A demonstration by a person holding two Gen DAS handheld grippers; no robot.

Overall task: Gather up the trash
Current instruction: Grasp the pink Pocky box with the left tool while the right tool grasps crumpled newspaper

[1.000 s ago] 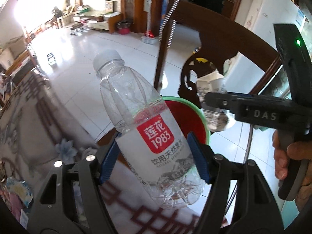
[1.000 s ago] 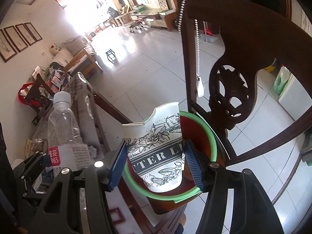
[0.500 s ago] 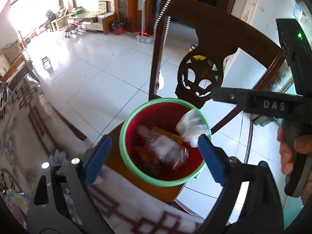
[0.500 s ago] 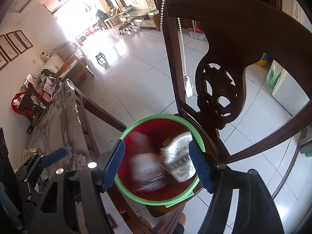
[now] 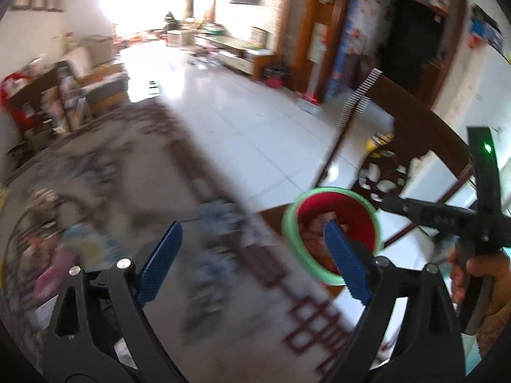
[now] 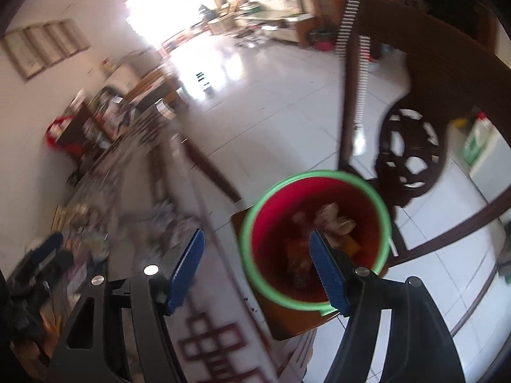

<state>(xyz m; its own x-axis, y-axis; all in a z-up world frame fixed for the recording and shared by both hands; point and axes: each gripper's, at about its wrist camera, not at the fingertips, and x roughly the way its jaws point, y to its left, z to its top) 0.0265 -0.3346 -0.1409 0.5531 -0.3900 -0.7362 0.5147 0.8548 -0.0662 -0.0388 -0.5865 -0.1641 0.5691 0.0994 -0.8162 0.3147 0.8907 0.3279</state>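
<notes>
Both claws gape wide and empty now, left gripper (image 5: 252, 261) over the patterned tablecloth (image 5: 223, 319), right gripper (image 6: 258, 271) beside the green-rimmed red plastic bucket (image 6: 319, 198).

**Red bin holds the trash**

The round red plastic bin with a green rim (image 6: 314, 239) stands upright on a brown wooden chair seat (image 6: 287, 322), just beside the patterned surface (image 5: 223, 287). Inside lie blurred pieces of trash (image 6: 332, 220): pale crumpled items and something orange near the bottom.
</notes>
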